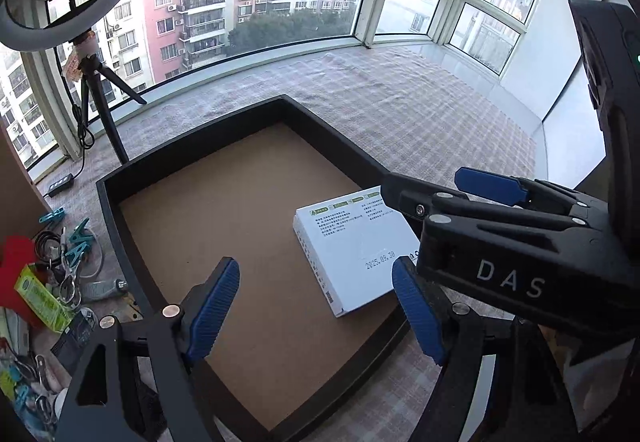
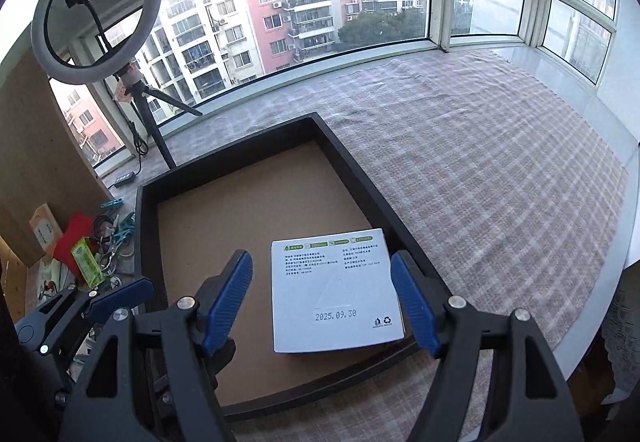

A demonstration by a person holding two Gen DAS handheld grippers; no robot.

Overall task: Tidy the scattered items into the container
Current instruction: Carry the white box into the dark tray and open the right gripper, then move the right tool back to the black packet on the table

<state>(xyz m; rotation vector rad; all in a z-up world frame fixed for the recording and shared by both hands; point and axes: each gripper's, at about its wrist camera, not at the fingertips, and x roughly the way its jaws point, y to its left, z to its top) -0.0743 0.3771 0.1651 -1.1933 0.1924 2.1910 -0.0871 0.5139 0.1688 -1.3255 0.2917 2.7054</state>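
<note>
Container: black-walled tray (image 2: 352, 166) with a brown board floor, on a checked cloth (image 2: 500, 178); the low rim allows loading from above.
White box: flat carton (image 2: 334, 288), printed face up, lying inside the tray at its 5 o'clock corner, close against the right wall; judged already tidied.
Right gripper (image 2: 322, 300): released; blue pads stand either side of the white box without pressing it, placed as for a let-go.
Left gripper (image 1: 316, 312): released, nothing between its fingers; it hangs over the tray's near edge, free for the next pick.
Scattered items: loose pile (image 1: 60, 274) outside the tray at 9 o'clock, holding teal clips (image 1: 78, 242), a green packet (image 1: 42, 300), a red piece and cables; judged the remaining work.
Ring light: on a tripod (image 2: 150, 118) at 11 o'clock by the window, clear of the work area.
Stage: one item in, the pile not yet moved.
</note>
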